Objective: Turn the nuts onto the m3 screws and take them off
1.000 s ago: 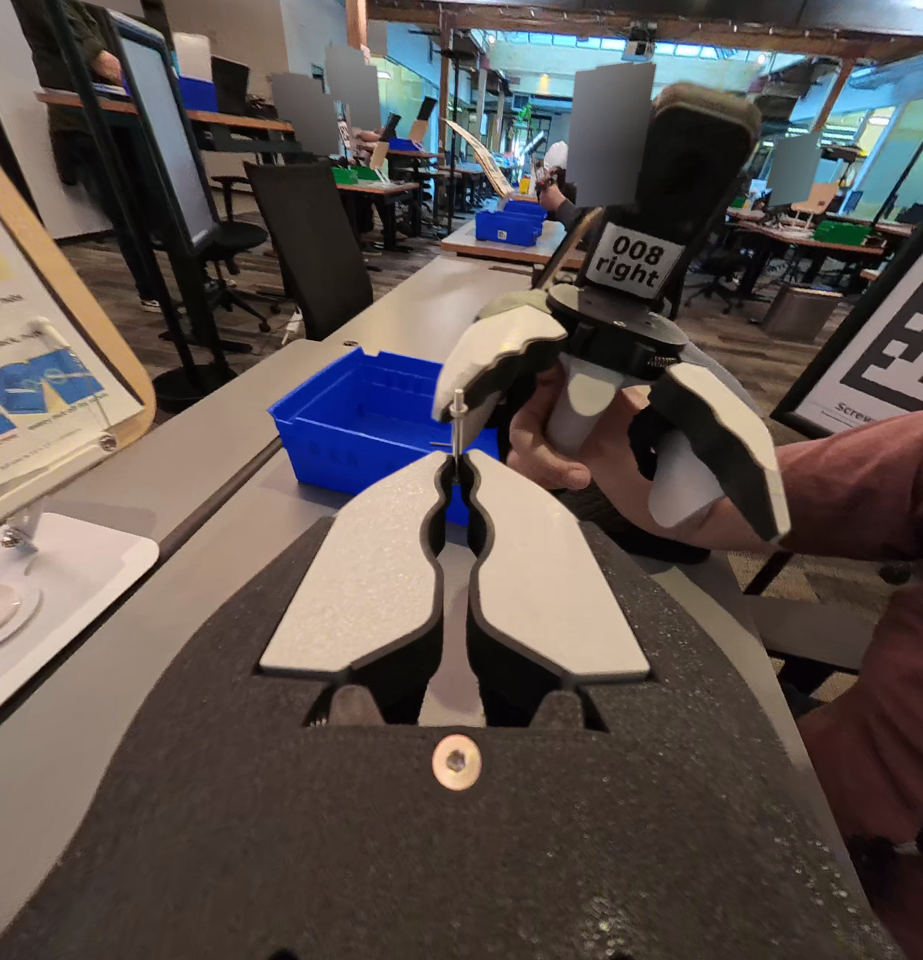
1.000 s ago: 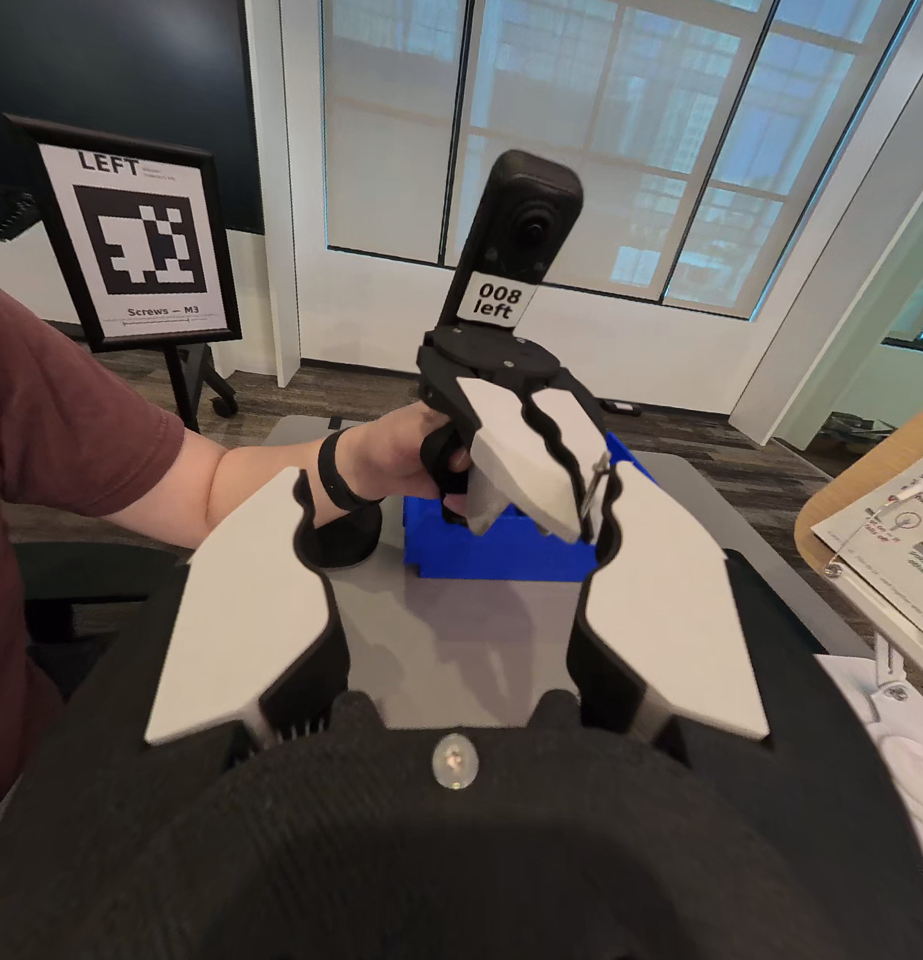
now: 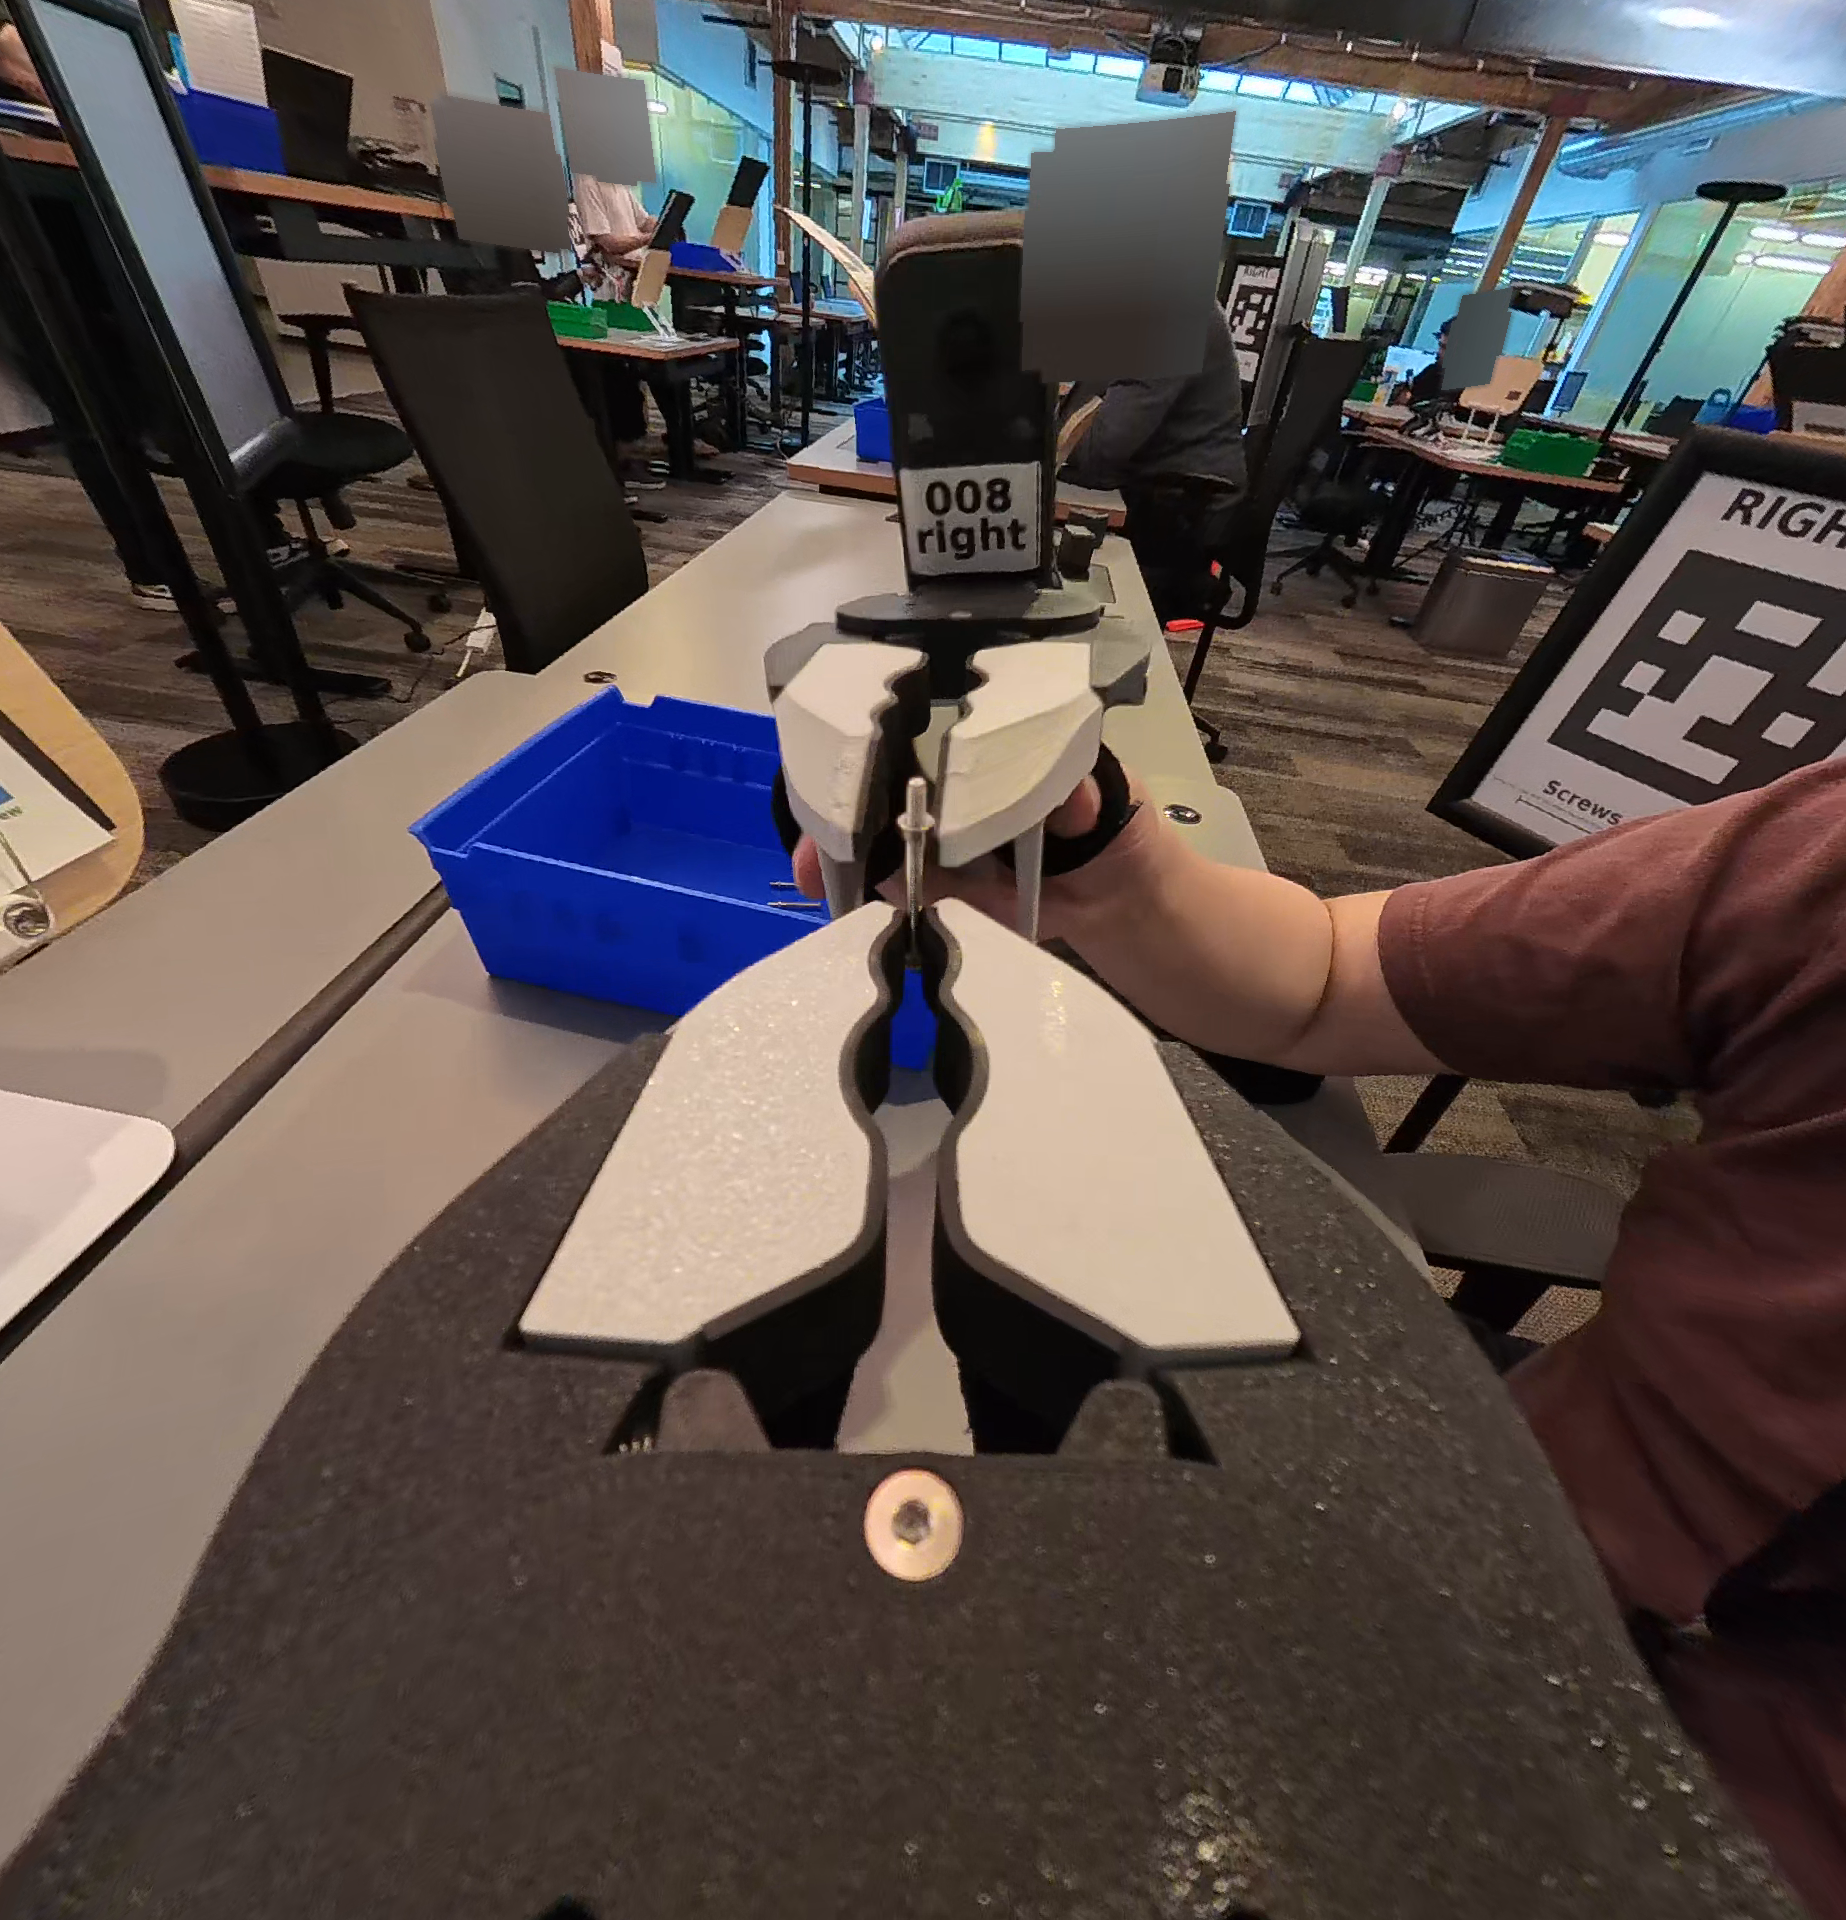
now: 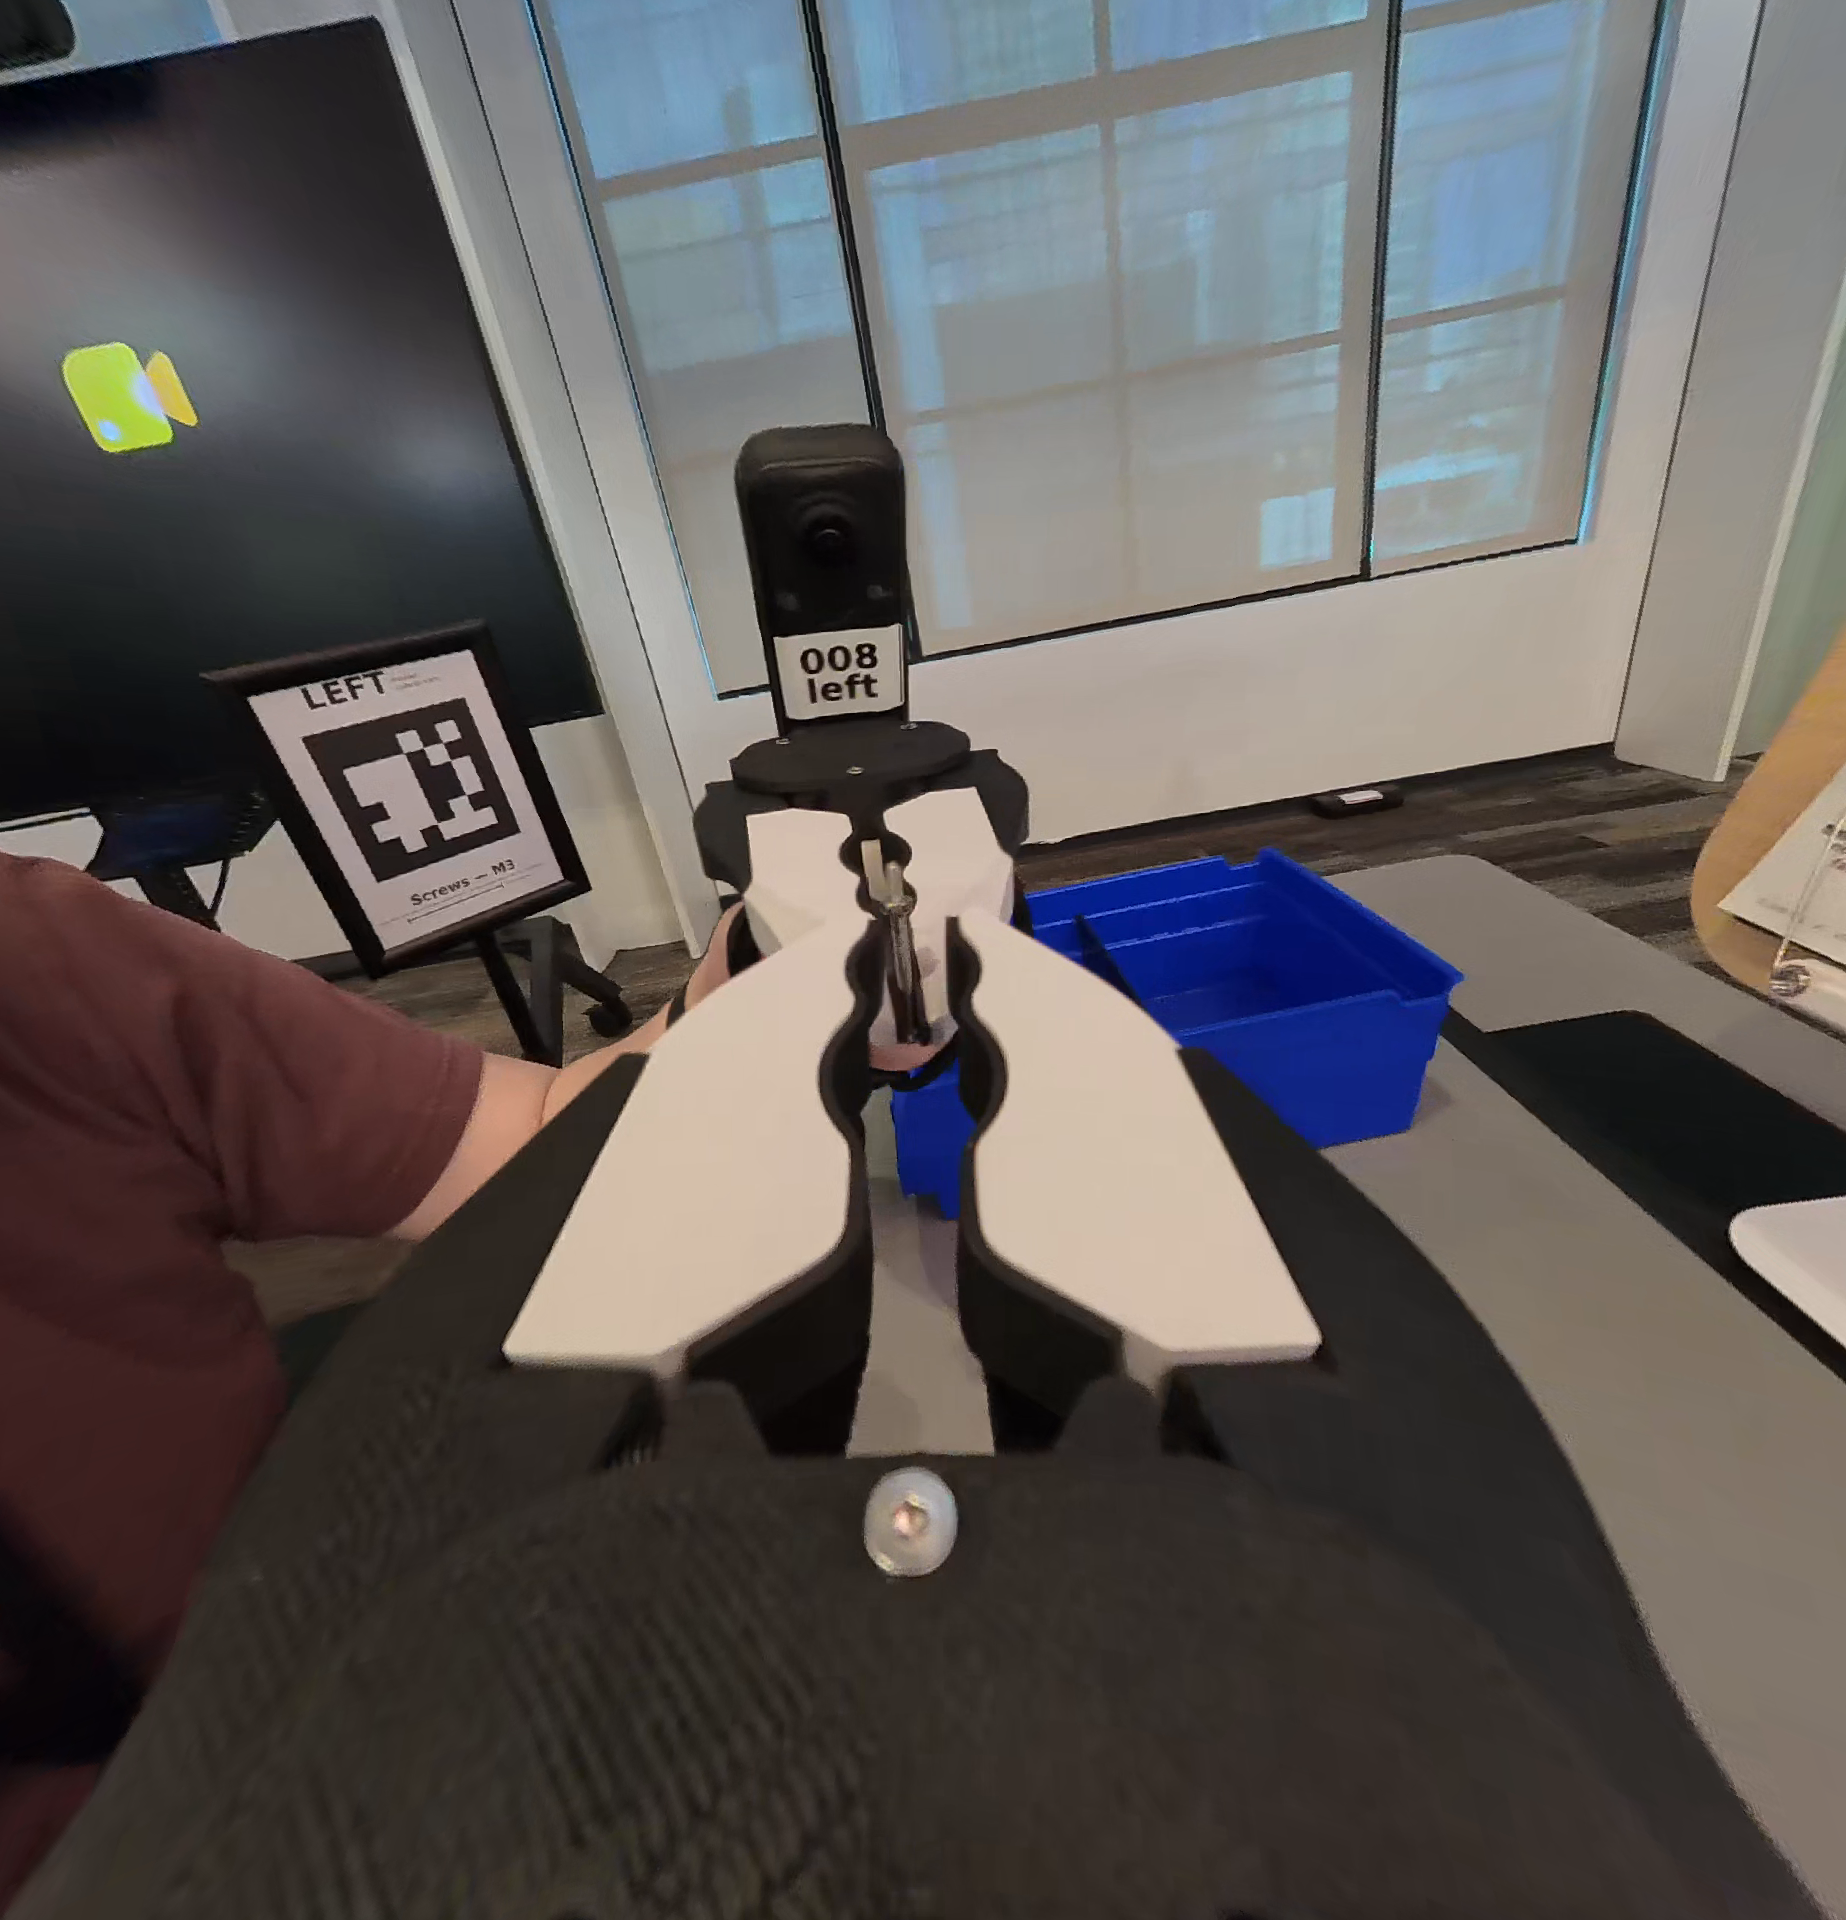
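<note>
left gripper (image 3: pixel 911 920) pinches screw (image 3: pixel 911 852) upright | right gripper (image 4: pixel 903 940) nearly closed, grip unclear | nut hidden | screw thin, silvery

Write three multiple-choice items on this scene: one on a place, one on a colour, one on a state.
1. Where does the bin sit?
A. On the floor
B. On the grey table
C. On a chair

2. What colour is the bin?
A. Green
B. Red
C. Blue

3. How is the left gripper?
A. Shut on the screw
B. Wide open
C. Lying on the table

Answers: B, the bin rests on the table beyond both grippers; C, its walls are plainly blue; A, the left gripper pinches the screw at its fingertips.
</note>
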The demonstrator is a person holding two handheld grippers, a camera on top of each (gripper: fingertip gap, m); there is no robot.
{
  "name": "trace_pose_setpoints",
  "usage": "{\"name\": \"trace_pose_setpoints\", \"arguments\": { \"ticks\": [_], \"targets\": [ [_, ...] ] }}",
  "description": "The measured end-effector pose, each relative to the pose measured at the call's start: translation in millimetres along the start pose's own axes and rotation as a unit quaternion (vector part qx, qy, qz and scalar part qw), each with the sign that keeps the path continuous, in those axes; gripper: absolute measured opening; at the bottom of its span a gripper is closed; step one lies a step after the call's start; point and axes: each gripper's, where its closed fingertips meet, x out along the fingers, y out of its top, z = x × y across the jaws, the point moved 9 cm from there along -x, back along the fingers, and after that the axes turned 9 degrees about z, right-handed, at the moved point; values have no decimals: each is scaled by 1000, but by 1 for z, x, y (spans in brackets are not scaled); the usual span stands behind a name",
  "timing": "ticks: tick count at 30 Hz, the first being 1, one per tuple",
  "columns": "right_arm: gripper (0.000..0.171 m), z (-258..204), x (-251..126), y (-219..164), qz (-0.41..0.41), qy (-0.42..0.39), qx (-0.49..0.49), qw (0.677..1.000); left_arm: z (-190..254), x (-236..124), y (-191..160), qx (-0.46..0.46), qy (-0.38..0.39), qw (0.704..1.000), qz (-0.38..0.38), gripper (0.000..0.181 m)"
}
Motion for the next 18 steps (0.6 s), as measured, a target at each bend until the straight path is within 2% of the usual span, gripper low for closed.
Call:
{"name": "trace_pose_setpoints", "arguments": {
  "ticks": [5, 14, 18],
  "targets": [
    [3, -1, 2, -3, -16, 8, -4, 1000, -1, 0, 0, -1, 1, 1000, 2, 2],
    [3, 3, 1, -6, -18, 31, 32, 999, 0, 0, -2, -14, -13, 1000, -4, 3],
    [2, 8, -2, -6, -11, 25, 41, 999, -1, 2, -3, -23, -14, 1000, -6, 17]
  ]
}}
